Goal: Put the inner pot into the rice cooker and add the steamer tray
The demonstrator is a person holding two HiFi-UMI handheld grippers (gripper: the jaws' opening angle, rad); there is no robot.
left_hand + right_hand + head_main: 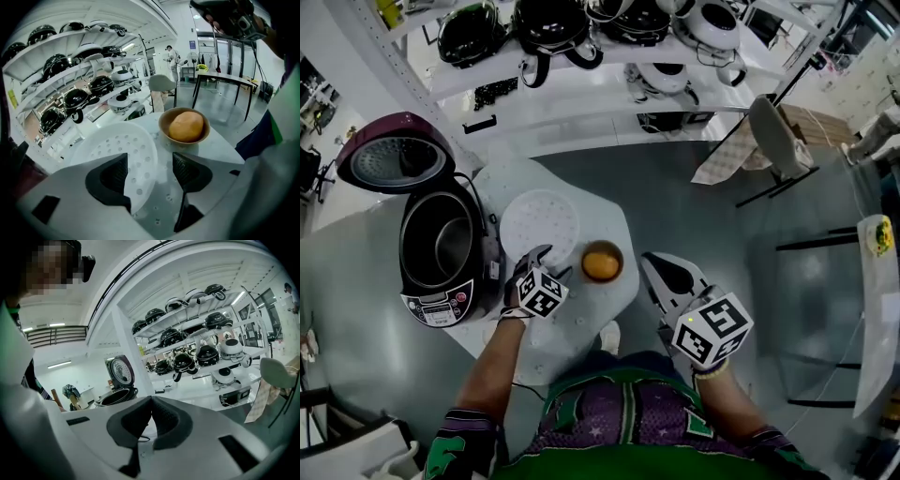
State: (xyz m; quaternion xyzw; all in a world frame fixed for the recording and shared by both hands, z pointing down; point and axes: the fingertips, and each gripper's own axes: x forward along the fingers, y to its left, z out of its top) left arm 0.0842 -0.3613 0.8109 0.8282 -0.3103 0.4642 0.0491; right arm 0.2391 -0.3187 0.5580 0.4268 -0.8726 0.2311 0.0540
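Stands at a white table (581, 309) with the rice cooker (441, 305) at its left end. Shows the cooker's maroon lid (392, 155) swung up and back, and the inner pot (441, 244) already seated in the body, dark and bare inside.

Finds the steamer tray (540, 223), white, round and dotted with small holes, lying flat on the table just right of the rice cooker, not yet in it.

Holds the left gripper (540, 261) at the tray's near edge, just right of the rice cooker's front, pointed steeply down. Spreads its jaws wide. Has, in the left gripper view, the tray's near rim lying in the gap between the two pads, with no squeeze on it.

Has a wooden bowl (602, 262) holding a round orange-brown lump (601, 266) to the right of the tray, farther from the rice cooker and apart from the tray's edge.

Carries the right gripper (654, 267) well right of the rice cooker, past the bowl and just off the table's edge, above the grey floor (712, 206). Presses its jaws together pad to pad with nothing caught between them. Aims it back toward the rice cooker, seen with its lid up in the right gripper view.

Faces white shelves (581, 56) beyond the rice cooker, loaded with more cookers in black and white.
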